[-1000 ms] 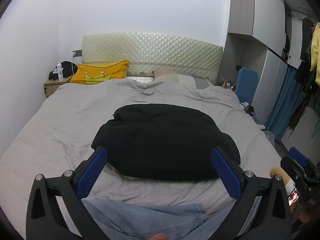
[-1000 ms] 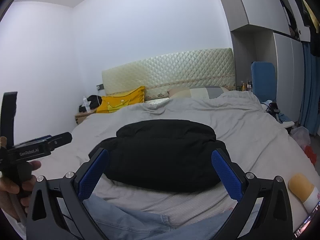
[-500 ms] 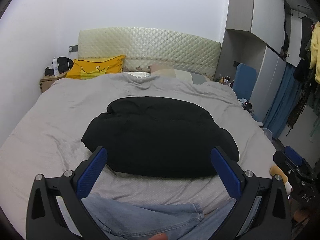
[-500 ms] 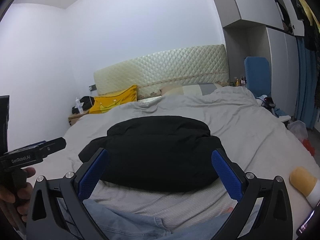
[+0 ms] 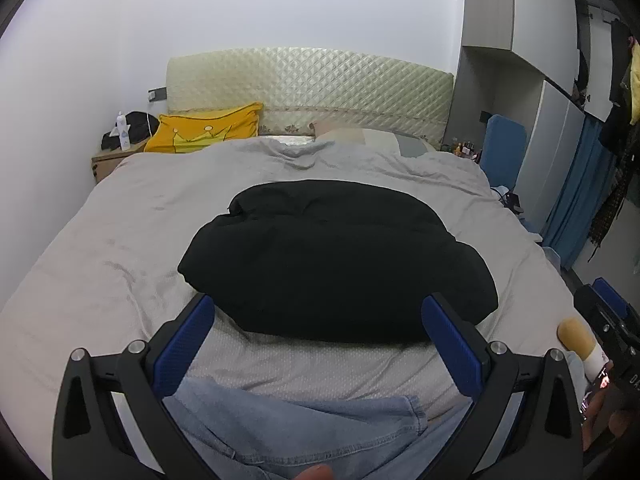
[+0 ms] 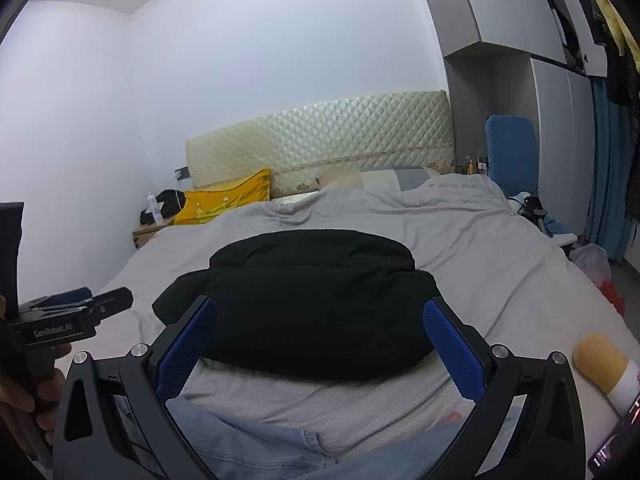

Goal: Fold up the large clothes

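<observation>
1. A black padded garment (image 5: 336,260) lies bunched in a low mound at the middle of the bed (image 5: 120,240), its near hem running just beyond both sets of blue pads
2. Bare grey cover (image 6: 500,264) spreads wide on either side of the mound and behind it, up to the yellow crown pillow (image 5: 204,134) and the quilted headboard (image 5: 312,88)
3. The bed's right edge drops toward a blue chair (image 6: 510,152) and blue curtain (image 5: 572,200); a yellow plush toy (image 6: 600,364) lies near that edge
4. Blue jeans (image 5: 300,428) fill the bottom of both views
5. The left gripper (image 5: 318,340) is held level over the bed's foot, jaws spread wide, holding nothing
6. The right gripper (image 6: 320,340) sits beside it, pointing the same way, jaws equally wide and empty
</observation>
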`<move>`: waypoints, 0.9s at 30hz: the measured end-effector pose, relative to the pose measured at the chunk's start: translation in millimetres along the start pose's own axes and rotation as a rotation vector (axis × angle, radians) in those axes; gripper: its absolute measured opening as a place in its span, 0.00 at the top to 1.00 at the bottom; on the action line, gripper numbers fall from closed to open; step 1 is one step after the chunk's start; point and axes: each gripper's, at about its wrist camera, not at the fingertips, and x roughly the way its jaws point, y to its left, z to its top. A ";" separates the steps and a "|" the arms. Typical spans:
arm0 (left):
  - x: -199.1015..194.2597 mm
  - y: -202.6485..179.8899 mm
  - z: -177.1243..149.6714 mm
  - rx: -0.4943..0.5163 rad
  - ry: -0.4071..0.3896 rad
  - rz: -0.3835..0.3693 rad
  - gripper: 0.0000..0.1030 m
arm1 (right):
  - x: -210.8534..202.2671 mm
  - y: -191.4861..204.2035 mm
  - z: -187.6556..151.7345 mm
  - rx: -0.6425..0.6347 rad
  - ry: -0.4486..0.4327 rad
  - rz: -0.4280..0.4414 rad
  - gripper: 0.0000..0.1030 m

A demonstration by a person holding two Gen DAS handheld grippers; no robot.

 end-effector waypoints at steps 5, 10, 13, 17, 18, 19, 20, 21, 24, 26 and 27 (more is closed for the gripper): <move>-1.4 0.7 -2.1 -0.001 0.001 0.011 0.00 | -0.8 -0.7 -0.9 0.002 0.000 0.001 0.00; -2.0 0.9 -3.0 0.000 0.003 0.008 0.00 | 0.0 0.4 -0.1 -0.003 0.003 -0.002 0.00; -3.0 2.6 -4.7 -0.007 0.004 0.007 0.00 | 1.5 0.2 0.0 -0.007 0.007 -0.003 0.00; -2.1 0.5 -6.3 0.003 0.009 0.011 0.00 | 1.9 -0.1 -0.9 -0.004 0.009 -0.007 0.00; -1.9 0.2 -6.8 0.005 0.012 0.013 0.00 | 2.3 -0.4 -0.9 -0.004 0.009 -0.009 0.00; -1.2 0.4 -6.7 0.004 0.013 0.013 0.00 | 2.7 -0.7 -1.5 -0.004 0.010 -0.011 0.00; -0.8 0.8 -6.9 0.001 0.015 0.012 0.00 | 3.9 -1.5 -2.0 -0.001 0.012 -0.012 0.00; -0.1 1.5 -6.5 0.000 0.018 0.012 0.00 | 4.7 -1.7 -3.0 0.001 0.016 -0.011 0.00; 0.9 1.6 -6.5 0.001 0.022 0.015 0.00 | 4.4 -0.3 -5.4 -0.002 0.017 -0.012 0.00; 0.6 2.1 -7.2 0.005 0.023 0.016 0.00 | 4.1 0.3 -6.6 0.001 0.016 -0.013 0.00; 0.3 2.0 -7.4 0.006 0.022 0.016 0.00 | 4.5 0.3 -6.6 0.006 0.017 -0.012 0.00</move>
